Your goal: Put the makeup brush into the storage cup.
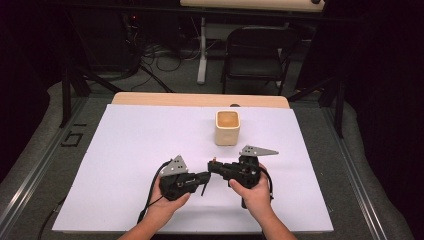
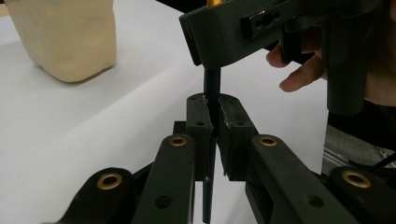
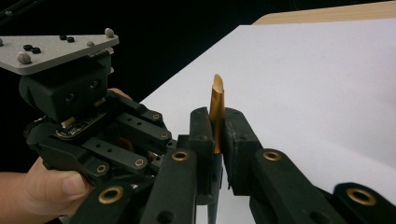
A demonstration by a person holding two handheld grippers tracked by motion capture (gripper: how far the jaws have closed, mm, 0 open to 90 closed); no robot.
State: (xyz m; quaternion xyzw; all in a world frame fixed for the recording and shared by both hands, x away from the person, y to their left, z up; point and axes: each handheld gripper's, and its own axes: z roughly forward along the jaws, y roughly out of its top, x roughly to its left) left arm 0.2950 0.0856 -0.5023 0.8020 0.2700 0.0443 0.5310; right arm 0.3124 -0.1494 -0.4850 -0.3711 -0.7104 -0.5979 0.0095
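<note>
Two hand-held grippers: left (image 1: pixel 204 179), right (image 1: pixel 214 165); one pen (image 2: pixel 212 88); one cup (image 1: pixel 228 127).

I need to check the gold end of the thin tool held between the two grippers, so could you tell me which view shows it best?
The right gripper view: the gold tip stands clear above the shut right gripper. The left gripper view shows the dark shaft in the shut left gripper; in the high view it is too small.

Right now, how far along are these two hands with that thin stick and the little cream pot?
Done: both tongs are shut on the slim dark pen with a gold end, the left tongs on its dark shaft, the right tongs near the gold end. In hand: the pen is held between them above the white sheet. Left, probably: carrying it to the square cream pot, which stands apart.
</note>
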